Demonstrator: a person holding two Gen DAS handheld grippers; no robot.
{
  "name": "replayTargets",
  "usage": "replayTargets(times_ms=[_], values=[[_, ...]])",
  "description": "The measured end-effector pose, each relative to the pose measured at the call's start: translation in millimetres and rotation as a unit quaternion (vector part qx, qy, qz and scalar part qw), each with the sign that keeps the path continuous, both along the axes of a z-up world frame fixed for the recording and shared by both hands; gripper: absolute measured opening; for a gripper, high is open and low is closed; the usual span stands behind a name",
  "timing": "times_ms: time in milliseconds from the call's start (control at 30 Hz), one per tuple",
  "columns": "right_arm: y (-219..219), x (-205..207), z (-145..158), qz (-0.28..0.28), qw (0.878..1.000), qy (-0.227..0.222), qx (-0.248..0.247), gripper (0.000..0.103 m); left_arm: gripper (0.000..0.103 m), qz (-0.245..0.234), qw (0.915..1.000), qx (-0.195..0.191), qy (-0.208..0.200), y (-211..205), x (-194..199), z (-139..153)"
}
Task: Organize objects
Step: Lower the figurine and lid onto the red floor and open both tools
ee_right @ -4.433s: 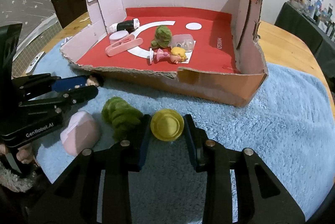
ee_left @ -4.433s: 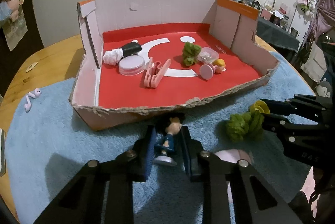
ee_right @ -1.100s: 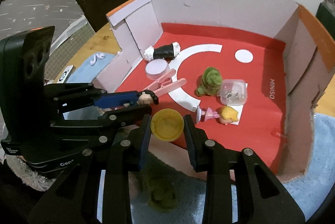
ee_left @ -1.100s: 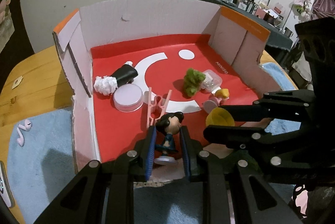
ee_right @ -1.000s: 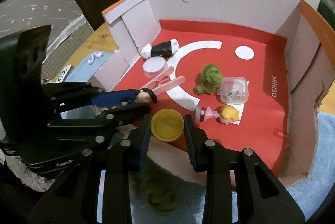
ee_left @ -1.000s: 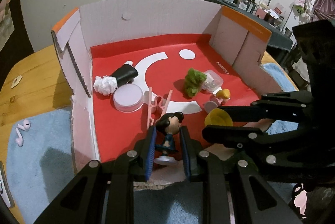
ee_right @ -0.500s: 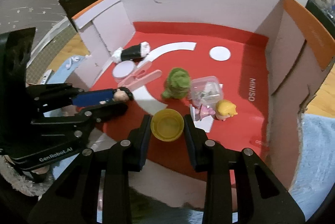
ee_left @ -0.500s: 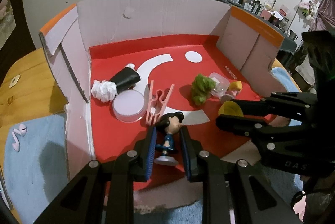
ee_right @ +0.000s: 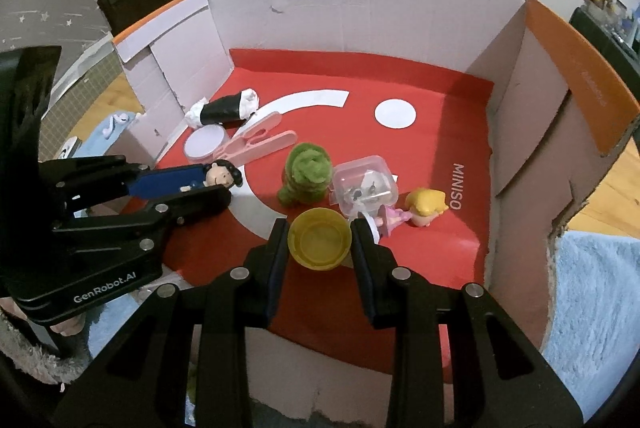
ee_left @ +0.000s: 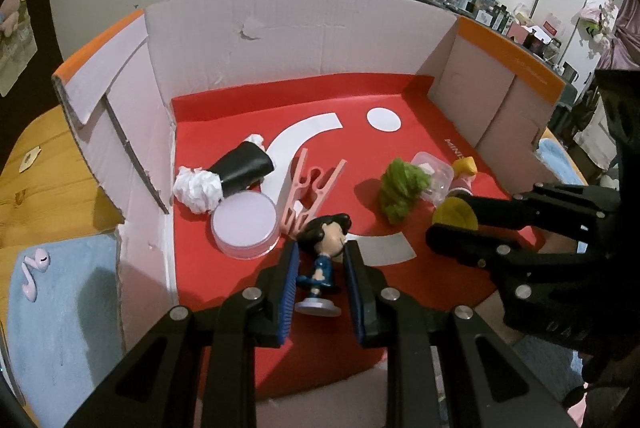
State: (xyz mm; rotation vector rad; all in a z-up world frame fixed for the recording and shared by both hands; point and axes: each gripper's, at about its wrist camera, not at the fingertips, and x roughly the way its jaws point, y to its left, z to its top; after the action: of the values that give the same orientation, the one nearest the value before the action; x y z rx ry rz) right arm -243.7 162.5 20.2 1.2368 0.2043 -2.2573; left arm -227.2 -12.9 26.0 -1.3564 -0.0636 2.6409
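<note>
My left gripper (ee_left: pixel 322 264) is shut on a small black-haired figurine in blue (ee_left: pixel 323 260) and holds it over the red floor of the cardboard box (ee_left: pixel 280 40), near the front left. It shows from the side in the right wrist view (ee_right: pixel 218 175). My right gripper (ee_right: pixel 319 238) is shut on a yellow cap (ee_right: pixel 319 239) over the box floor, just in front of a green fuzzy ball (ee_right: pixel 307 174) and a clear plastic case (ee_right: pixel 366 184). The cap also shows in the left wrist view (ee_left: pixel 456 214).
In the box lie a pink clothes peg (ee_left: pixel 308 190), a round lilac lid (ee_left: pixel 245 226), a black-and-white roll (ee_left: pixel 228 176) and a blonde pink doll (ee_right: pixel 416 208). The box stands on a blue towel (ee_left: pixel 60 312) on a wooden table. Pink earbuds (ee_left: pixel 34 268) lie left of the box.
Both grippers have moved forward and lower into the box with their loads still held. The cap now sits close to the green ball and the doll.
</note>
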Motion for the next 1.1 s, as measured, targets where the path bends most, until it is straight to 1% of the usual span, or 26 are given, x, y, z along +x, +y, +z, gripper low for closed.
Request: replayTargets(times_ms=[533, 733, 967, 1100], values=[[3.7, -0.1, -2.5, -0.004, 1.0, -0.004, -0.01, 0.03, 0.024, 0.004, 1.0, 0.005, 0.003, -1.4, 0.6, 0.0], [0.8, -0.6, -2.0, -0.003, 1.0, 0.0, -0.006, 0.03, 0.024, 0.004, 1.0, 0.004, 0.003, -1.5, 0.5, 0.0], [0.9, 0.9, -1.4, 0.0, 1.0, 0.0, -0.006, 0.03, 0.024, 0.004, 0.9999, -0.008, 0.007, 0.2, 0.7, 0.4], [0.9, 1.9, -1.2, 0.0, 1.0, 0.0, -0.007, 0.031, 0.025, 0.005, 0.9999, -0.008, 0.007, -0.1, 0.8, 0.7]])
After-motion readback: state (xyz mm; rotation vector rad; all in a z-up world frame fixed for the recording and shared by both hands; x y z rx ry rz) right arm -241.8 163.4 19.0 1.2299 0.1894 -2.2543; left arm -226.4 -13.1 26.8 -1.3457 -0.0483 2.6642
